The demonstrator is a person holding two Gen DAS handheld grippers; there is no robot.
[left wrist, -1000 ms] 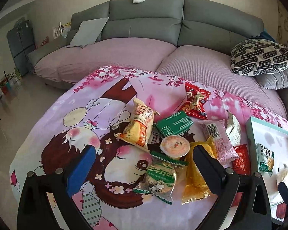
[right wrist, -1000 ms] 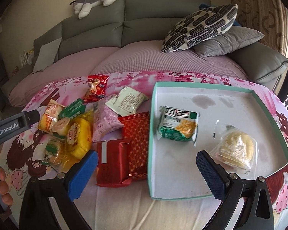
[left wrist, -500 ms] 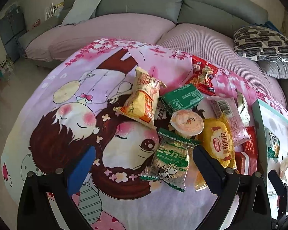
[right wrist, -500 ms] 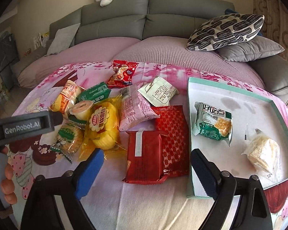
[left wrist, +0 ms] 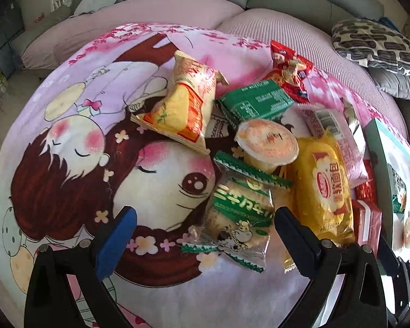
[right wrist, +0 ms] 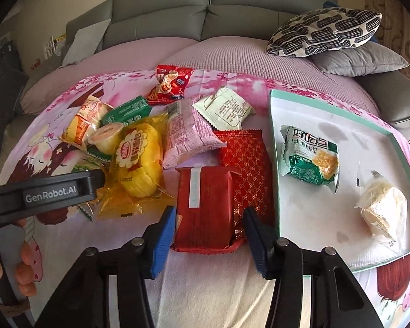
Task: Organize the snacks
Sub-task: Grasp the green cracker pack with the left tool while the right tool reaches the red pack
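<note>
The right gripper [right wrist: 209,227], fingers parted, straddles the near end of the plain red packet [right wrist: 205,207], lying lengthwise away from it beside the tray [right wrist: 273,164]. The left gripper [left wrist: 202,236] gapes over the green-trimmed biscuit pack [left wrist: 237,213].

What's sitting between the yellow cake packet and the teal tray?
In the right wrist view, two red packets: the plain red packet overlapping the patterned red packet, between the yellow cake packet and the teal tray.
</note>
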